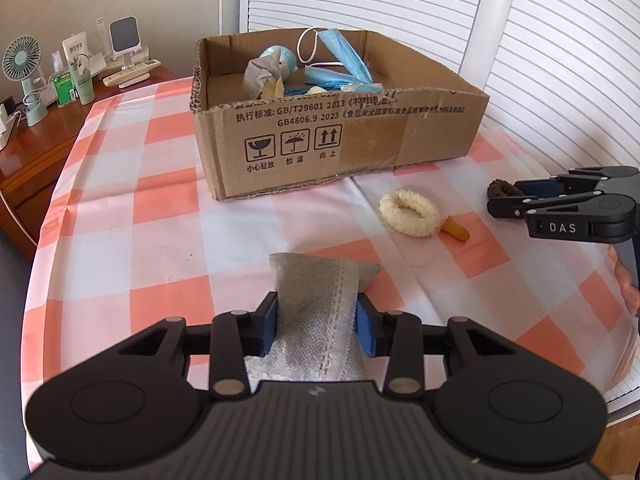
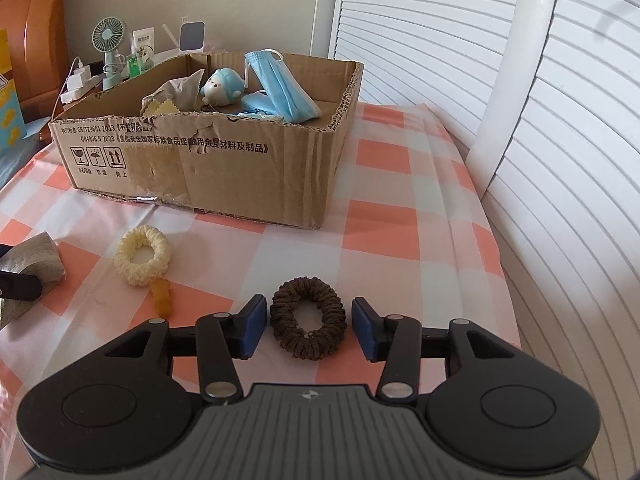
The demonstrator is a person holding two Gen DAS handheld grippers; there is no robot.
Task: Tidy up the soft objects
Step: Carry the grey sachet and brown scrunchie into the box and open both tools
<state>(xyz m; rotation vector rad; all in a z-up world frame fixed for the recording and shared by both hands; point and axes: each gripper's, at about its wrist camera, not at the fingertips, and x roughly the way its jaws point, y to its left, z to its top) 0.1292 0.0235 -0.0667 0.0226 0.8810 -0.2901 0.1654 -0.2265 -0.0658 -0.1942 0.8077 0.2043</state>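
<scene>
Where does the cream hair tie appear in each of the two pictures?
Left wrist view: the cream hair tie lies right of centre on the checked cloth, before the box's near right corner.
Right wrist view: the cream hair tie lies at the left, below the box.
Shared landmark: the small orange piece touching it, and the cardboard box behind.

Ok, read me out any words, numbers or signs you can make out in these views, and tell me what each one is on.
"DAS": on the right tongs.
"GB/T29601 2013": cardboard box front wall.
"GB4806.9 2023": same wall, line below, followed by Chinese print.
Three signs on that wall: broken glass, umbrella, two up arrows, with small Chinese captions.
Bottles and packets on the wooden side table: labels too small to read.
</scene>
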